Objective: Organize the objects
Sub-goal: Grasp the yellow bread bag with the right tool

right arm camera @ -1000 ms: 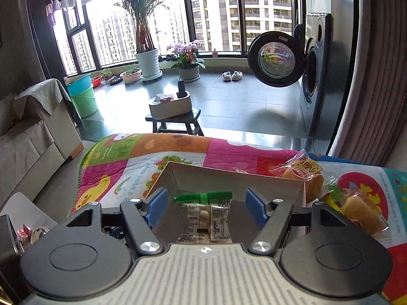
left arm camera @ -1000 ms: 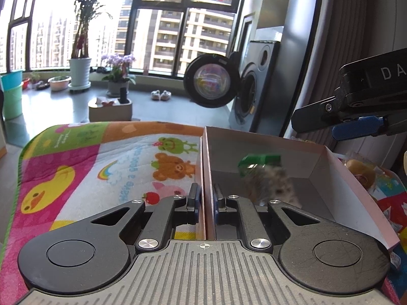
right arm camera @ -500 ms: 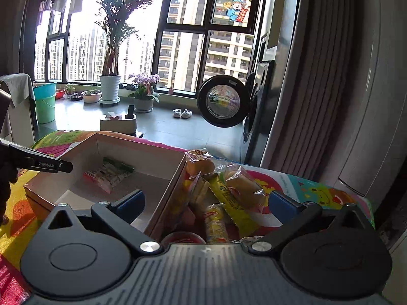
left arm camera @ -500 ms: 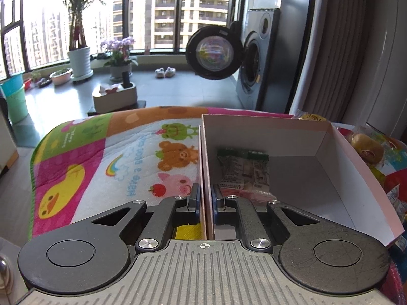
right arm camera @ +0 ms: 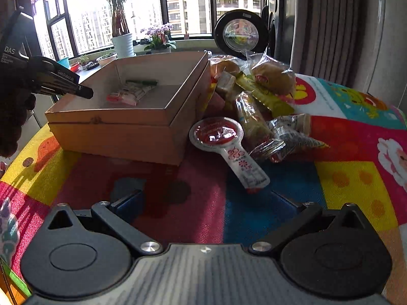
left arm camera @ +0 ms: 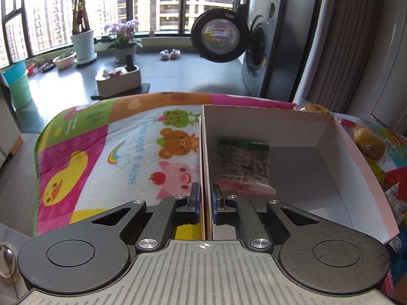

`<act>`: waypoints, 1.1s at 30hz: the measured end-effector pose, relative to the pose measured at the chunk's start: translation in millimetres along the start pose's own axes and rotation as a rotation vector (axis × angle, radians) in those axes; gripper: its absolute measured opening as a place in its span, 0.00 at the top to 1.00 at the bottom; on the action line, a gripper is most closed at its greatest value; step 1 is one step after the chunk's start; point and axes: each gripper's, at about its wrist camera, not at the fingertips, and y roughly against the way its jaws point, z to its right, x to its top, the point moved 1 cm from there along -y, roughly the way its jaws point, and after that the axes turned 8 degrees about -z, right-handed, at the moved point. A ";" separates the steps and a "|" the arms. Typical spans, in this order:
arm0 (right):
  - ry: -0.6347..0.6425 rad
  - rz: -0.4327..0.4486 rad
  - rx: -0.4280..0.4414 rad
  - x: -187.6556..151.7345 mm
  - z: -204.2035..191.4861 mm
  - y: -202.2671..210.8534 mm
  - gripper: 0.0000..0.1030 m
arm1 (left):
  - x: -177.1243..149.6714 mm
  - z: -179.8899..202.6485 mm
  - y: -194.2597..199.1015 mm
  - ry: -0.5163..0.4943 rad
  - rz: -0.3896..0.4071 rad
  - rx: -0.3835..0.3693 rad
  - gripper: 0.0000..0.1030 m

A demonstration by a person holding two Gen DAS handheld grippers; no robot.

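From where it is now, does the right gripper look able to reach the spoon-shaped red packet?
Probably yes. The right gripper is open, and only bare mat lies between it and the spoon-shaped red packet, whose handle end points toward it.

L wrist cam sits low at the box (left arm camera: 328, 137) left wall, very close, looking along it toward the windows (left arm camera: 208, 2) and washer (left arm camera: 264, 48). R wrist cam is further back, low over the mat (right arm camera: 351, 137), facing the box (right arm camera: 119, 127) near side and the snack pile (right arm camera: 257, 101). Both views share box, packet (left arm camera: 244, 167) inside it (right arm camera: 132, 91), mat, washer, windows.
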 end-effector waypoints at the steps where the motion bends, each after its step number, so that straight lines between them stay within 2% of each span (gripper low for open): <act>1: -0.009 -0.010 -0.004 -1.6 -1.4 -2.6 0.00 | -0.9 -1.1 -0.8 0.003 -0.002 -0.008 0.90; 7: -0.034 -0.021 -0.060 1.3 -9.4 -7.8 0.00 | -7.2 -5.3 -3.9 0.017 0.000 -0.045 0.89; 10: -0.029 -0.054 -0.080 5.3 -11.7 -9.6 0.00 | -7.9 -7.3 -3.8 0.019 0.003 -0.061 0.88; 13: 0.004 -0.099 -0.059 10.8 -8.9 -9.3 0.00 | -8.6 -8.7 -3.4 0.018 0.007 -0.075 0.88; 15: 0.004 -0.126 0.008 18.2 0.5 -4.4 0.00 | -8.8 -9.0 -3.2 0.014 0.007 -0.080 0.87; 16: -0.020 -0.104 0.038 24.3 8.2 2.5 0.00 | -8.8 -9.1 -3.1 0.010 0.006 -0.084 0.87; 20: -0.085 0.019 0.052 81.7 39.1 32.4 0.00 | -8.7 -10.0 -3.5 0.002 0.008 -0.096 0.87; 23: -0.139 0.028 0.165 153.8 62.8 22.7 0.00 | -8.3 -10.3 -4.1 -0.006 0.010 -0.101 0.87; 26: -0.172 -0.018 0.190 216.2 68.4 -19.1 0.00 | -8.3 -10.0 -4.4 -0.014 0.010 -0.098 0.87; 28: -0.210 -0.052 0.166 253.7 67.1 -58.7 0.00 | -8.5 -9.5 -4.9 -0.021 0.011 -0.097 0.87; 30: -0.218 -0.092 0.131 277.8 60.4 -97.4 0.00 | -8.6 -10.6 -5.2 -0.020 0.010 -0.102 0.87; 33: -0.204 -0.166 0.062 294.4 48.1 -149.3 0.01 | -8.9 -11.8 -5.2 -0.021 0.007 -0.111 0.87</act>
